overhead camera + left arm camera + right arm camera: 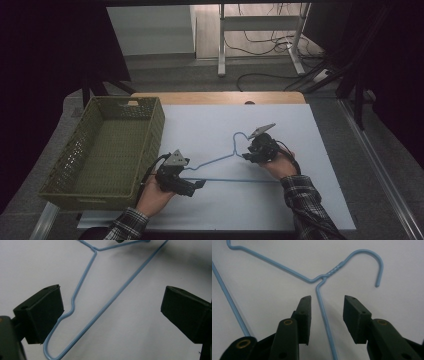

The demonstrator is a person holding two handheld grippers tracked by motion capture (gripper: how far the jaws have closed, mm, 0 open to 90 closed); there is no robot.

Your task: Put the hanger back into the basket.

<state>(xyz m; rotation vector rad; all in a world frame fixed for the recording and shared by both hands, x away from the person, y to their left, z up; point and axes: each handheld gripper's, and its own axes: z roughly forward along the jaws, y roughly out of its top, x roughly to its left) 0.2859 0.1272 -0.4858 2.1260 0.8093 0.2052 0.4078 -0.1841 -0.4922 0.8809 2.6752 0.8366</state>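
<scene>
A blue wire hanger point(220, 160) lies flat on the white table top point(310, 145), its hook point(239, 135) pointing away from me. My left gripper point(199, 184) is at the hanger's left corner, and in the left gripper view point(112, 302) its jaws stand wide open with that corner point(75, 302) between them. My right gripper point(246, 156) is just right of the neck. In the right gripper view point(326, 301) its jaws are open on either side of the shoulder wire point(322, 305), below the twisted neck point(334, 268), without touching it.
A green plastic basket point(156, 125) with nothing visible in it stands at the table's left, close to my left hand. Beyond the far edge are desk legs point(221, 45) and cables on the floor. White surface extends right of the hanger.
</scene>
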